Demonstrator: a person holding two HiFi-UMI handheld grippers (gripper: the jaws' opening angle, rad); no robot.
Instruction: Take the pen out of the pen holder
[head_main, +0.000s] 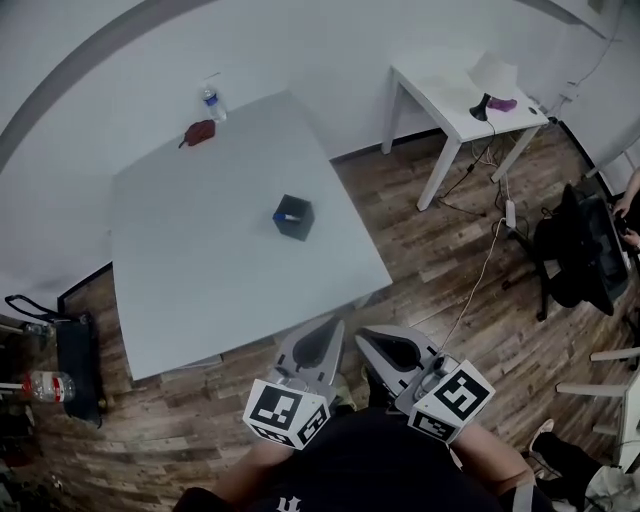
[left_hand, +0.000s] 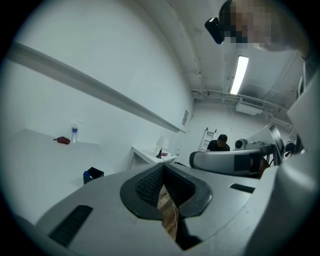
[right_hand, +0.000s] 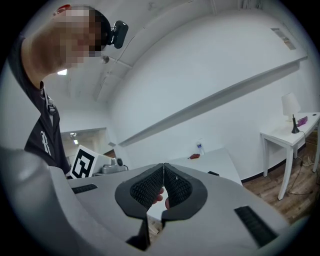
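Head view: both grippers are held low and close to the body, side by side over the wood floor (head_main: 440, 260), just off the near edge of the table (head_main: 200, 260).
- Left gripper (head_main: 334, 323) and right gripper (head_main: 361, 334) lie close to level. Their tips lean toward each other and aim at the table.
- Each carries a marker cube at the rear, left cube (head_main: 288, 412) and right cube (head_main: 452, 398). The black-and-white square patterns face up; they carry no readable text.

Left gripper view: jaws together with the tips touching, nothing between them.

Right gripper view: jaws together at the tips and clamped on nothing. Fingers (right_hand: 157, 196) of a hand show through the gap below the pads.

Containers:
- The holder (head_main: 300, 228) is a black square box, upright near the table's middle and well apart from both grippers.
- The pen (head_main: 288, 215) sits inside it, showing as blue at the open top.

Far corner of the table: red pouch (head_main: 199, 132), with a bottle (head_main: 210, 102) just beside it. The bottle's label is too small to read.

Beyond, on the right: white side table (head_main: 440, 95) with a lamp (head_main: 492, 78) on it.
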